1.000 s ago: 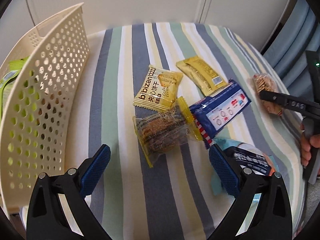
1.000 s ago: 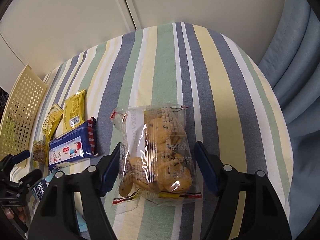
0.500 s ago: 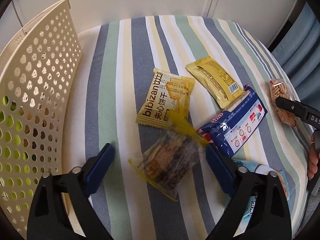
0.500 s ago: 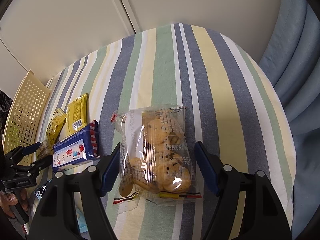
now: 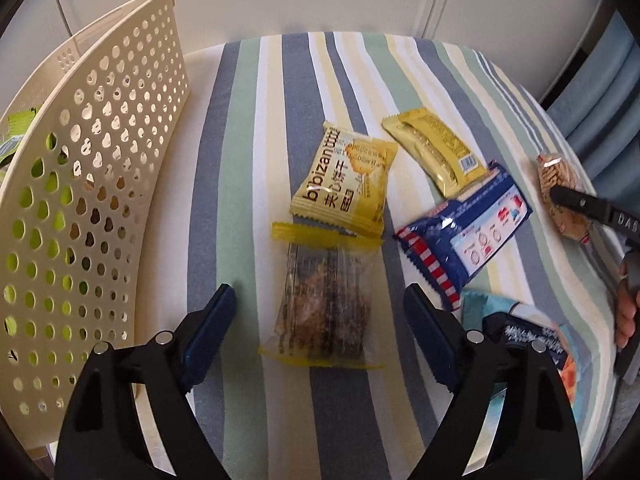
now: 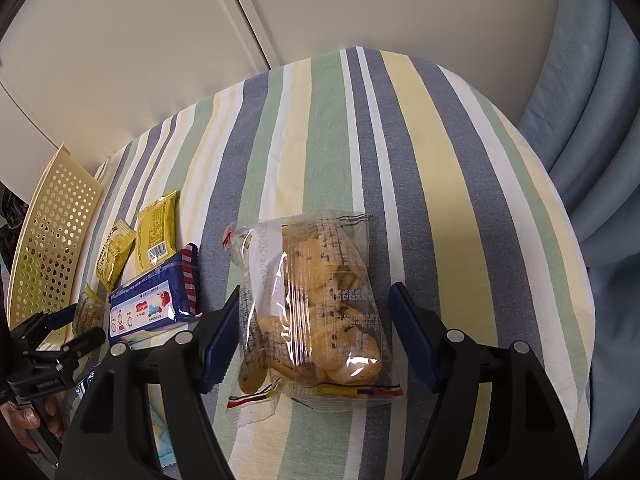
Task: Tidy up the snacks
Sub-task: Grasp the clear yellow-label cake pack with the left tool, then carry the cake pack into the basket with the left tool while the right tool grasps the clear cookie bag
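Observation:
My left gripper point(image 5: 320, 330) is open, its blue pads on either side of a clear, yellow-edged packet of dark snack point(image 5: 325, 298) lying flat on the striped cloth. Just beyond lie a yellow biscuit packet point(image 5: 345, 184), a gold packet point(image 5: 436, 156) and a blue packet point(image 5: 468, 238). My right gripper point(image 6: 316, 336) is open too, straddling a clear bag of cookies point(image 6: 316, 300) without touching it. The cream perforated basket point(image 5: 76, 200) stands at the left, with green packets inside.
A light-blue packet with a dark label point(image 5: 524, 334) lies by my left gripper's right finger. The table edge curves away on the right, with a blue curtain point(image 6: 592, 120) beyond. A white wall panel stands behind the table.
My left gripper has moved in and turned, so the clear yellow-edged packet now lies straight between its pads. My right gripper has held its place around the cookie bag.

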{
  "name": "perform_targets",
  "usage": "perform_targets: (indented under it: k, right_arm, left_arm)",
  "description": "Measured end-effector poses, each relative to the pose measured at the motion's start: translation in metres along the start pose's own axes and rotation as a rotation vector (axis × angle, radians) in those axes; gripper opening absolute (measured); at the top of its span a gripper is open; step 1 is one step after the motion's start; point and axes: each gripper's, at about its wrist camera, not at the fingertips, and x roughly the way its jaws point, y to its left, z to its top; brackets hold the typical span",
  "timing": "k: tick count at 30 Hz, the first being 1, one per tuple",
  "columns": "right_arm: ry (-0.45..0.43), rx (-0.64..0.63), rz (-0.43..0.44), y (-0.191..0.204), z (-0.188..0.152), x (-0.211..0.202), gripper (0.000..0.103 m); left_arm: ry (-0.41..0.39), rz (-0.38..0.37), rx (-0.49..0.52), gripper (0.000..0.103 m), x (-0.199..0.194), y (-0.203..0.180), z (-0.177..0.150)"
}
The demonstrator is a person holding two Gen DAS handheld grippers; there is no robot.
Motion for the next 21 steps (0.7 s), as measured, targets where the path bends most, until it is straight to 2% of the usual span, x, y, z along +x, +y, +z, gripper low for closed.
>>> perform_targets:
  k: [1,3,5,6,7,10,13,21]
  right_arm:
    - [0.000,0.001,0.001,0.000,0.000,0.000,0.071]
    - [-0.001,0.004,0.004,0.000,0.000,0.000,0.071]
    - [-0.002,0.008,0.008,-0.001,0.000,0.000,0.071]
    - [-0.003,0.010,0.011,-0.001,0.000,-0.001,0.071]
    - [-0.004,0.011,0.012,-0.002,0.000,-0.001,0.071]
    - [-0.006,0.015,0.013,-0.001,-0.001,-0.001,0.071]
    - [-0.011,0.023,0.015,-0.003,-0.001,-0.002,0.069]
    - [-0.019,0.040,0.015,-0.002,-0.004,-0.004,0.065]
  left_arm:
    - [-0.003,0.000,0.002,0.086,0.001,0.000,0.000]
    - [-0.009,0.007,-0.003,0.077,0.000,0.000,0.000]
    - [-0.019,0.048,0.012,0.058,-0.002,0.001,-0.001]
    - [-0.025,0.051,0.012,0.053,-0.003,0.002,-0.001]
    - [-0.030,0.053,0.007,0.041,-0.004,0.003,0.001]
    - [-0.048,0.027,-0.014,0.038,-0.011,0.011,-0.003]
    - [-0.086,0.037,-0.012,0.038,-0.023,0.013,-0.010]
    - [-0.208,0.009,0.004,0.038,-0.078,0.014,-0.025]
